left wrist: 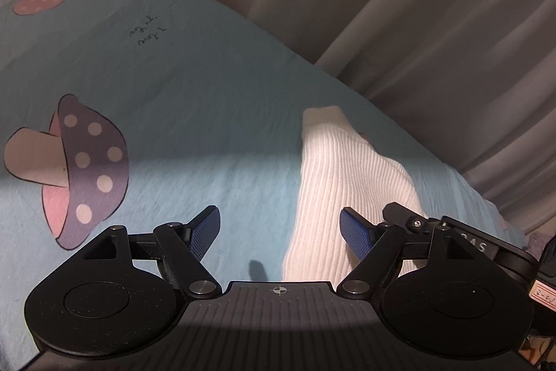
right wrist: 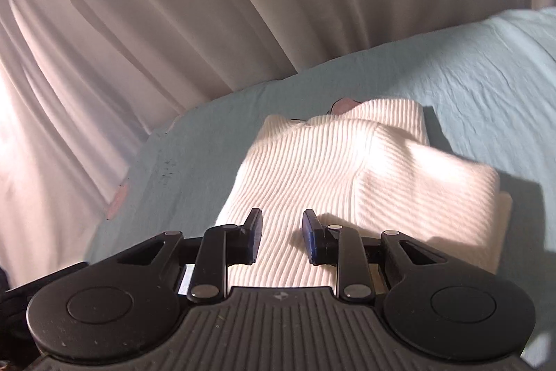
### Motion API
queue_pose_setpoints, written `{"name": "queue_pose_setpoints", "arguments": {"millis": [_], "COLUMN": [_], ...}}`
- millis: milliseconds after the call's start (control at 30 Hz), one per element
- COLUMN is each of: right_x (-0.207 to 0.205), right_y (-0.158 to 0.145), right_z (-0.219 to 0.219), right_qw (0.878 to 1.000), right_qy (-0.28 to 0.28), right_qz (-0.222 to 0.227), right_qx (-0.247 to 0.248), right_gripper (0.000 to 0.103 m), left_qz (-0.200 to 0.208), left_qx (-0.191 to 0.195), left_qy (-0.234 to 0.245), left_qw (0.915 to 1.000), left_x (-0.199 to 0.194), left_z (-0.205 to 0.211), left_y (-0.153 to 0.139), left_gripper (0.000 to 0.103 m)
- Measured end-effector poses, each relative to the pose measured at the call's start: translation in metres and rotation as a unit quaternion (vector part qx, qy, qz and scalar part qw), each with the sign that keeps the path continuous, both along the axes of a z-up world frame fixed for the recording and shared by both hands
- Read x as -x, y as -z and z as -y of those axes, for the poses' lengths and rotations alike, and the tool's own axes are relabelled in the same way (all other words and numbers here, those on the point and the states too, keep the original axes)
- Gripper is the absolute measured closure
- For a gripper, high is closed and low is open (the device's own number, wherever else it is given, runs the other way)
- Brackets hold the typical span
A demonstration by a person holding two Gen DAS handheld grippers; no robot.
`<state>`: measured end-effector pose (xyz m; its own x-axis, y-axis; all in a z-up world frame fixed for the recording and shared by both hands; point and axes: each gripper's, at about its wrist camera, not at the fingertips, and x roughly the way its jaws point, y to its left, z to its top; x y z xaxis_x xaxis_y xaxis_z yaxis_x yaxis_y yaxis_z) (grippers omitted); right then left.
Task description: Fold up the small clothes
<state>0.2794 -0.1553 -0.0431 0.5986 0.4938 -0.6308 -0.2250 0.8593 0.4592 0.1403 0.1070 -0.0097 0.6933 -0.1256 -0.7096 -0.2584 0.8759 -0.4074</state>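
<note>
The white ribbed garment [right wrist: 347, 169] lies on the light blue bedsheet [right wrist: 469, 65], near the edge that runs along the curtain [right wrist: 173, 6]. On my right wrist camera it fills the middle of the view, directly ahead of and under my right gripper [right wrist: 281, 237]. That gripper points forward and slightly down over the near part of the cloth, its two blue-padded fingers [right wrist: 255, 235] a modest gap apart with nothing pinched between them; ribbed fabric shows through the gap. Whether the tips touch the cloth I cannot tell.

My left gripper [left wrist: 281, 233] hovers low over the sheet with its fingers [left wrist: 206, 232] spread wide, holding nothing. Its right-hand finger sits over the garment's [left wrist: 333, 197] left border, while the left-hand one is over bare sheet [left wrist: 208, 93]. At the right edge of this view I see part of the other gripper's black body [left wrist: 486, 242], just beside mine.

The garment looks partly folded: a thick doubled panel lies across its right side, with a second layer's edge peeking out beneath, and a rounded corner sticks up at the far end. The ribs run lengthwise, away from me. Bright light falls on the right portion; the gripper casts a shadow nearer me.

Around it, the sheet is wrinkled and printed with a spotted mushroom [left wrist: 83, 169], a pink one farther off [left wrist: 40, 0], and small handwritten script [left wrist: 147, 35]. Pale curtain folds hang behind the bed.
</note>
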Motion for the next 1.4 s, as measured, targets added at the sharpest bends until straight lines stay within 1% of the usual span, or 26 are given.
{"name": "queue_pose_setpoints", "arguments": {"millis": [67, 133, 167, 233, 333, 400, 467, 533, 567, 633, 667, 700, 733, 800, 900, 967, 1033, 1100, 1133, 1200, 1233, 1300, 1367, 1400], "right_x": [-0.011, -0.02, -0.023, -0.024, -0.019, -0.019, -0.018, -0.018, -0.018, -0.019, -0.018, -0.018, -0.017, -0.017, -0.015, -0.015, -0.01, 0.009, 0.024, 0.059, 0.076, 0.106, 0.132, 0.142], "right_y": [0.004, 0.011, 0.016, 0.024, 0.027, 0.028, 0.03, 0.031, 0.033, 0.035, 0.035, 0.035, 0.035, 0.033, 0.032, 0.03, 0.024, 0.016, 0.013, 0.007, 0.005, 0.003, 0.002, 0.002], "right_z": [-0.009, -0.011, -0.009, -0.001, 0.007, 0.017, 0.028, 0.038, 0.044, 0.049, 0.05, 0.049, 0.047, 0.042, 0.039, 0.036, 0.031, 0.024, 0.022, 0.02, 0.02, 0.024, 0.028, 0.031], "right_qw": [0.999, 0.996, 0.995, 0.994, 0.989, 0.987, 0.985, 0.981, 0.981, 0.98, 0.98, 0.98, 0.979, 0.978, 0.978, 0.979, 0.982, 0.985, 0.985, 0.982, 0.981, 0.981, 0.979, 0.979], "right_qy": [0.006, 0.028, 0.035, 0.048, 0.083, 0.109, 0.132, 0.163, 0.173, 0.181, 0.18, 0.18, 0.178, 0.176, 0.171, 0.163, 0.139, 0.102, 0.086, 0.068, 0.057, 0.04, 0.019, 0.015], "right_qz": [0.017, 0.028, 0.033, 0.051, 0.077, 0.08, 0.079, 0.072, 0.068, 0.063, 0.064, 0.065, 0.068, 0.071, 0.077, 0.075, 0.068, 0.073, 0.085, 0.114, 0.119, 0.12, 0.111, 0.106], "right_qx": [0.043, 0.082, 0.091, 0.082, 0.092, 0.085, 0.073, 0.077, 0.06, 0.061, 0.061, 0.062, 0.07, 0.083, 0.09, 0.094, 0.106, 0.115, 0.119, 0.136, 0.144, 0.15, 0.167, 0.171], "right_gripper": [0.079, 0.079, 0.079, 0.079, 0.08, 0.081, 0.083, 0.083, 0.083, 0.083, 0.083, 0.083, 0.083, 0.083, 0.082, 0.08, 0.076, 0.073, 0.069, 0.068, 0.066, 0.065, 0.064, 0.064], "left_qz": [0.003, 0.009, 0.013, 0.025, 0.046, 0.067, 0.073, 0.059, 0.048, 0.019, 0.032, 0.035, 0.029, 0.031, 0.036, 0.031, 0.018, 0.005, 0.007, 0.021, 0.023, 0.023, 0.021, 0.013], "left_qx": [-0.01, -0.018, -0.021, -0.027, -0.039, -0.05, -0.062, -0.064, -0.06, -0.051, -0.055, -0.061, -0.063, -0.072, -0.08, -0.084, -0.088, -0.089, -0.082, -0.062, -0.056, -0.056, -0.057, -0.062], "left_qy": [-0.004, -0.004, -0.002, 0.009, 0.022, 0.035, 0.048, 0.051, 0.049, 0.043, 0.044, 0.042, 0.043, 0.047, 0.046, 0.041, 0.041, 0.044, 0.046, 0.045, 0.049, 0.055, 0.062, 0.066], "left_qw": [0.9999, 0.9998, 0.9997, 0.9993, 0.9979, 0.9959, 0.9942, 0.9949, 0.9959, 0.9976, 0.997, 0.9966, 0.9967, 0.9959, 0.9951, 0.9951, 0.9951, 0.995, 0.9955, 0.9968, 0.997, 0.9966, 0.9962, 0.9958], "left_x": [-0.008, -0.02, -0.026, -0.041, -0.063, -0.075, -0.086, -0.094, -0.098, -0.103, -0.101, -0.1, -0.101, -0.1, -0.099, -0.1, -0.099, -0.087, -0.078, -0.053, -0.041, -0.015, 0.012, 0.023], "left_z": [0.003, 0.009, 0.014, 0.026, 0.047, 0.059, 0.069, 0.074, 0.073, 0.07, 0.07, 0.071, 0.072, 0.075, 0.074, 0.073, 0.072, 0.068, 0.065, 0.054, 0.049, 0.042, 0.037, 0.036], "left_y": [0.001, 0.002, 0.003, 0.004, 0.007, 0.012, 0.019, 0.029, 0.035, 0.049, 0.051, 0.051, 0.052, 0.052, 0.055, 0.054, 0.052, 0.05, 0.049, 0.043, 0.04, 0.036, 0.035, 0.037], "left_gripper": [0.021, 0.02, 0.02, 0.017, 0.014, 0.013, 0.012, 0.012, 0.012, 0.012, 0.011, 0.011, 0.01, 0.01, 0.01, 0.01, 0.009, 0.007, 0.007, 0.007, 0.006, 0.006, 0.006, 0.006]}}
